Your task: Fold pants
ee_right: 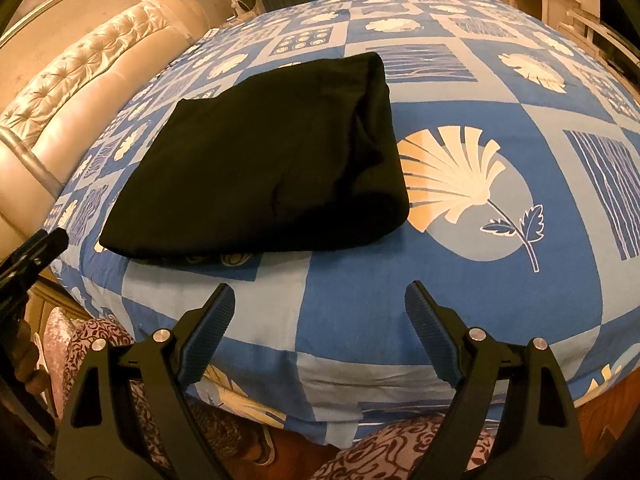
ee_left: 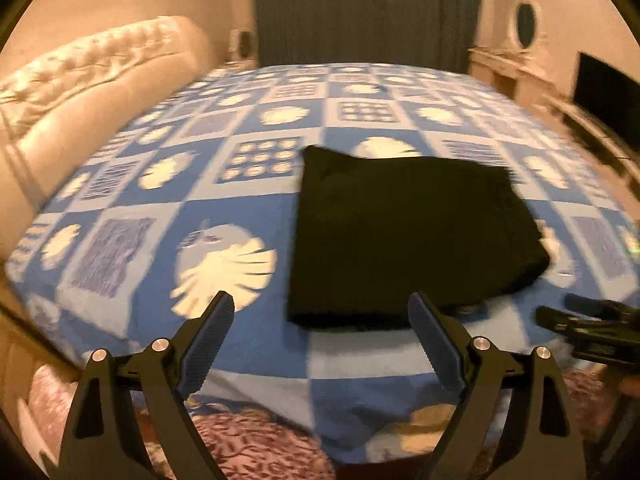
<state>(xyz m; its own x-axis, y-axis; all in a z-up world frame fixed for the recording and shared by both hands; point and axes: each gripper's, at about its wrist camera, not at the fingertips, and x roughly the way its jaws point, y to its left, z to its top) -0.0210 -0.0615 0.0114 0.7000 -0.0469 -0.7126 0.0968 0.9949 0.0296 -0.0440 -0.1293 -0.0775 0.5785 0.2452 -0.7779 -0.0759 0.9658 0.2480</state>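
Left gripper [ee_left: 320, 312]: jaws spread wide, nothing held; poised above the near edge of the bed, just short of the pants. Seen from the right wrist as a dark shape at the far left [ee_right: 32, 256].

Right gripper [ee_right: 320, 300]: jaws spread wide, nothing held; set back over the near edge of the bed, to the right of the pants. Its tip is seen at the right edge of the left view [ee_left: 588, 320].

Pants [ee_right: 260, 160]: black, lying on the bed near its front edge as a compact, roughly rectangular bundle of several layers; a rounded fold runs along the right side. No leg or waistband is seen trailing out.

Step in hand, as judged: folding appears complete or nearly so, with only a tidy-up or one last fold left. If a further fold is wanted, both near corners are best pinched through all layers together, lifted evenly and laid over without dragging. The soft bed gives under pressure, so the fingers should be slid under the edge, not pushed down. Risk: only the top layer is caught and the bundle opens.

Bed [ee_right: 360, 300]: blue-and-pale checked cover with cream shell and flower prints, smooth, hanging over the front edge.

Headboard [ee_right: 92, 64]: cream, tufted, at the left.

Curtain [ee_left: 360, 12]: dark, beyond the bed.

Cabinet [ee_left: 516, 68]: pale, at the far right; left view blurred.
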